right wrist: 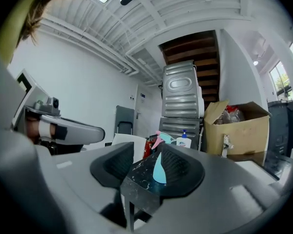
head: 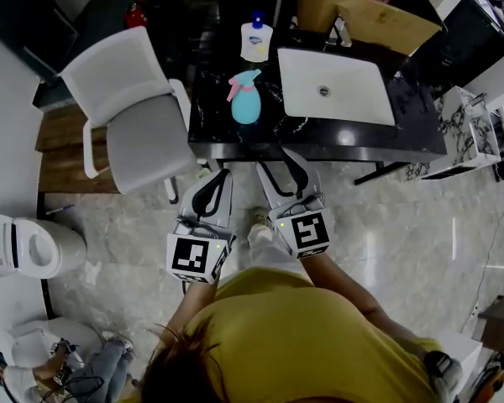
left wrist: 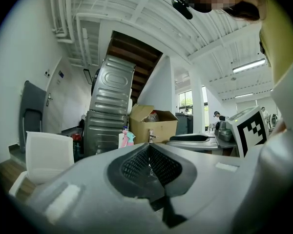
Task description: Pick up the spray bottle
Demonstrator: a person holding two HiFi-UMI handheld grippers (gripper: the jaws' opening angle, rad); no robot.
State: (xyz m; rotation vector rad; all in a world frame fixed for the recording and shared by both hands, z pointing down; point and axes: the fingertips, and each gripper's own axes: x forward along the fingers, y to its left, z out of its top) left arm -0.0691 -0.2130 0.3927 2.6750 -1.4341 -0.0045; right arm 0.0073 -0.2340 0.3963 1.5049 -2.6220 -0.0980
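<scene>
The spray bottle [head: 245, 99], teal with a pink trigger, stands upright on the black marble table [head: 210, 133], left of the white basin. Both grippers hang side by side in front of the table's near edge, short of the bottle. My left gripper [head: 221, 176] has its tips together with nothing held; its own view shows the pads meeting [left wrist: 147, 147] and the bottle [left wrist: 128, 136] small and far off. My right gripper [head: 284, 161] is open. In the right gripper view the bottle's teal body [right wrist: 159, 172] shows through the gap between the jaws [right wrist: 149, 151], beyond the table corner.
A white soap pump bottle [head: 256, 39] stands behind the spray bottle. The white basin [head: 334, 85] with a faucet [head: 343, 32] fills the table's right half. A white chair [head: 133, 112] stands against the table's left side. A cardboard box [head: 361, 11] and grey metal units [right wrist: 180, 99] lie beyond.
</scene>
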